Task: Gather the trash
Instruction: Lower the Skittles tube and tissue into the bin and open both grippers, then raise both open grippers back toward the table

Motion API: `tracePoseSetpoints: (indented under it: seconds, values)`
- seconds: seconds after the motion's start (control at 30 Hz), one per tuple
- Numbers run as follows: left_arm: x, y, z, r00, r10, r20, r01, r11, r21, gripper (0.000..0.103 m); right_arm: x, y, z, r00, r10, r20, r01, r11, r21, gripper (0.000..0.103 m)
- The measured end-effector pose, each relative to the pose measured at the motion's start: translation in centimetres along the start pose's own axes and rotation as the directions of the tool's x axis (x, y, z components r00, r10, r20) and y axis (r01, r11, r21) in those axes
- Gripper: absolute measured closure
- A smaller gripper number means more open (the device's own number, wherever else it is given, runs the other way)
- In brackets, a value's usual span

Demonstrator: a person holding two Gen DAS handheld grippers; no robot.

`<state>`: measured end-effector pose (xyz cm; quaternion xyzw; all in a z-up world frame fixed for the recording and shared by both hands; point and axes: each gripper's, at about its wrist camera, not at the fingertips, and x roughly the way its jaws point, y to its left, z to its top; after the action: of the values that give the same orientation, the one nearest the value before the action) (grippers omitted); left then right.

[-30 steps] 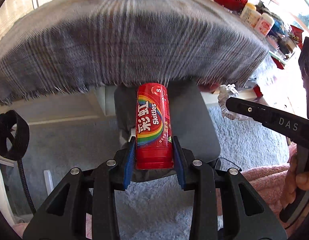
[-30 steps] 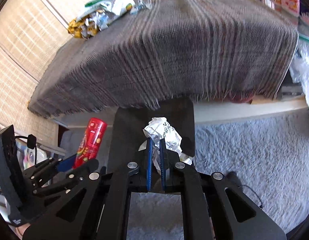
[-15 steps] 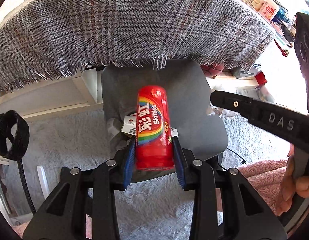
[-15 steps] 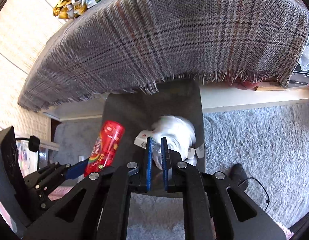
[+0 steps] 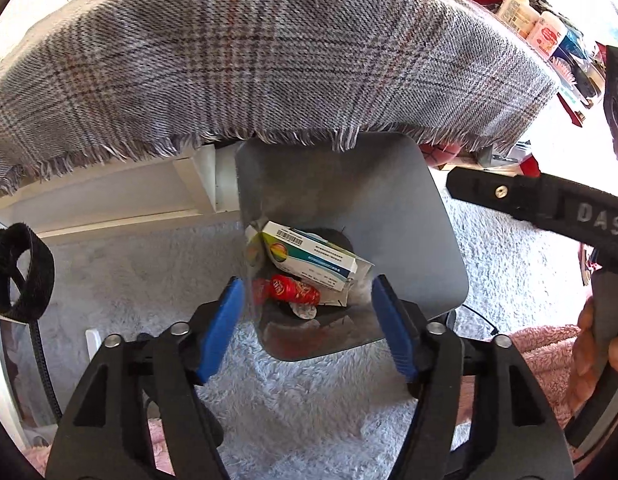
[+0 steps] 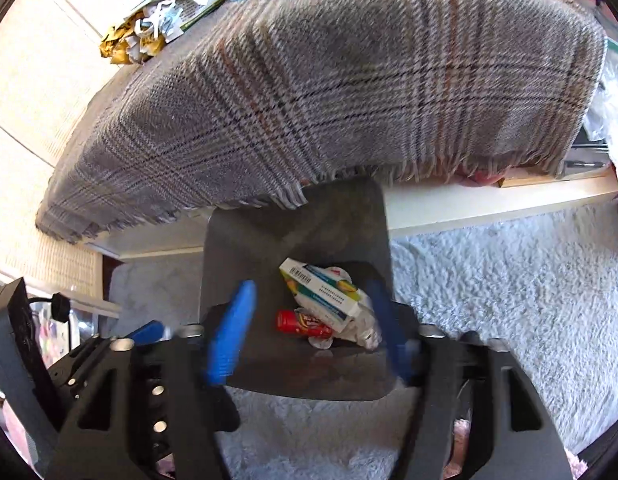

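Both the left gripper (image 5: 307,306) and right gripper (image 6: 309,320) hang wide open, empty, above the bin (image 5: 409,216); the right gripper reads "DAS".

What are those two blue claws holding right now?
Nothing. The left gripper and right gripper both gape open above the bin; the red tube lies inside.

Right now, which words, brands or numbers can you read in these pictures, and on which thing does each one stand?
"DAS": on the arm of the right hand-held gripper, seen from the left wrist; the edge cuts it off.
White box in the bin: barcode and printed lines, too small to read.
Red tube in the bin: label too blurred to read.
Bottles on the table: labels too small.
Wrappers on the table: unreadable.
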<state>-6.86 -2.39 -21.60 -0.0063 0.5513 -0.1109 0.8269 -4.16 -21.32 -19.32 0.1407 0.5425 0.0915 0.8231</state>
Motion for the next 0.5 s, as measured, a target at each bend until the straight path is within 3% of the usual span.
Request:
tracePoseSetpoints:
  seconds: [0.13, 0.27, 0.5]
  values:
    - [-1.0, 0.4, -0.2, 1.0, 0.013, 0.016, -0.013, 1.0, -0.002, 0.022, -0.4, 0.1, 0.1, 0.999, -0.031, 0.007, 0.031, 0.999, -0.018, 0.004]
    - [-2.5, 0.9, -0.1, 0.999, 0.014, 0.041, -0.013, 1.0, -0.013, 0.013, -1.3, 0.1, 0.4, 1.0, -0.008, 0.006, 0.009, 1.0, -0.022, 0.004]
    - [-7.1, 1.4, 1.6, 0.991, 0.046, 0.126, -0.045, 0.999, -0.014, 0.011, -5.5, 0.9, 2.9, 0.996, 0.028, 0.085, -0.025, 0.999, -0.029, 0.003]
